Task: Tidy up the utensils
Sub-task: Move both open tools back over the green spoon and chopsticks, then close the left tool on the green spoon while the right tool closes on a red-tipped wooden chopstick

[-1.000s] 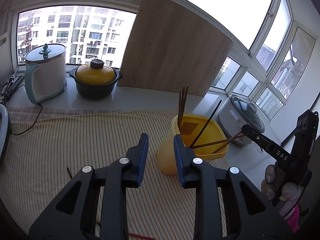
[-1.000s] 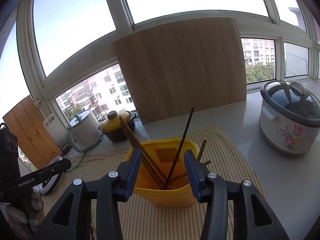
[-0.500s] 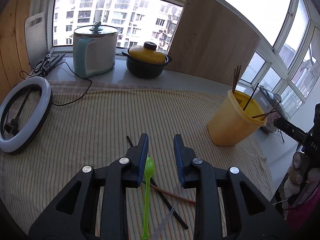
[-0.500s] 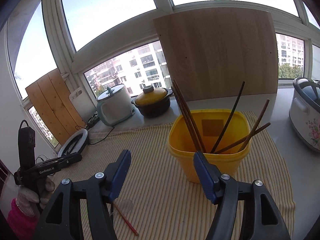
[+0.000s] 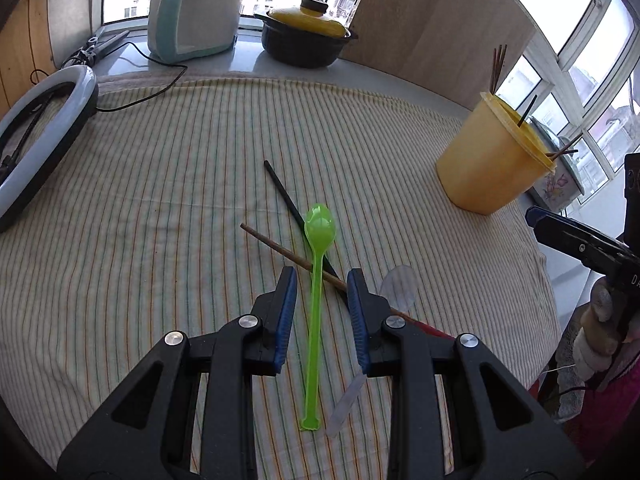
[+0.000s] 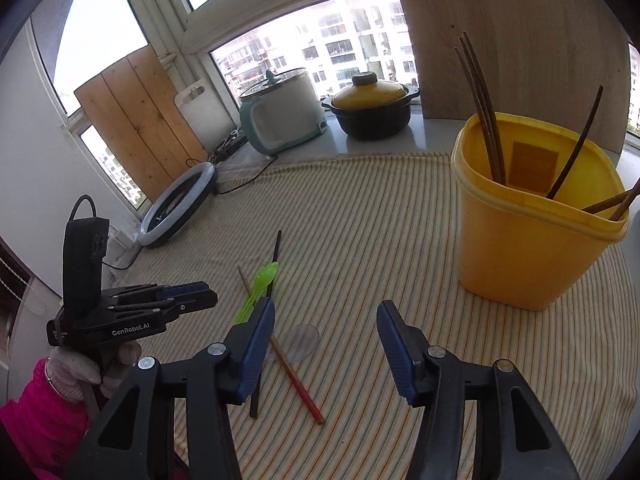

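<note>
A green plastic spoon lies on the striped cloth, across a black chopstick and a brown chopstick. A clear plastic spoon lies just right of them. My left gripper is open, its fingers on either side of the green spoon's handle, above it. My right gripper is open and empty above the cloth, near the clear spoon and the red-tipped brown chopstick. A yellow tub holding several chopsticks stands at the right; it also shows in the left wrist view.
A ring light lies at the cloth's left edge. A teal-and-white cooker, a yellow-lidded black pot and a leaning wooden board stand on the sill behind. A floral rice cooker sits beyond the tub.
My left gripper swung away from the tub and down over the green spoon. My right gripper pulled back from the tub, opened wider and tilted down toward the loose utensils.
</note>
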A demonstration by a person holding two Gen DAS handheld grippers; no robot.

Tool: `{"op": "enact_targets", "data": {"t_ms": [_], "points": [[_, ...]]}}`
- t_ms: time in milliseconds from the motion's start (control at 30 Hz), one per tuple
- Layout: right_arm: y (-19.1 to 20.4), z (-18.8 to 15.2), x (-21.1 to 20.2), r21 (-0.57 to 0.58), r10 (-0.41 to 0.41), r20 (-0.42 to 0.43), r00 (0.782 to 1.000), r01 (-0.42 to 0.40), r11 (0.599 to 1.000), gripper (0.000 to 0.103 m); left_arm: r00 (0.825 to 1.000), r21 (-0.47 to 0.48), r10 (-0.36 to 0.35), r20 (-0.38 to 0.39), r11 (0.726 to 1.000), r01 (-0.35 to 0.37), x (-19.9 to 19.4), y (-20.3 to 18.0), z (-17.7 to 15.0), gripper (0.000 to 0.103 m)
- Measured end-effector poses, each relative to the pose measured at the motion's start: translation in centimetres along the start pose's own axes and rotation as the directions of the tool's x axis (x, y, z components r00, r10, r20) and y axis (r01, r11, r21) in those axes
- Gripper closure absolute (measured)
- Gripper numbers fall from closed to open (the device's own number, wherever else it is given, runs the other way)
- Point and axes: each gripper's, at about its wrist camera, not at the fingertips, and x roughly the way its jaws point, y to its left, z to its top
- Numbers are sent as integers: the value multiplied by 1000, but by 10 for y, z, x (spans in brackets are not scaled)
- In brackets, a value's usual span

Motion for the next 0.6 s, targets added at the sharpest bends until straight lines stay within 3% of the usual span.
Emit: {"op": "enact_targets", "data": {"t_ms": [333, 533, 600], "points": [[27, -4, 41, -139, 0, -139, 990, -19, 990, 69, 997, 8, 34, -71, 999, -34, 27, 0, -8, 79], [30, 0, 61, -149, 19, -195, 981, -49, 988, 73, 995, 6, 37, -93, 999, -37, 37, 4, -7, 79], [35, 0, 67, -174, 10, -213, 977, -48, 984, 74, 995, 7, 36, -98, 999, -35, 41, 4, -7, 83]]}}
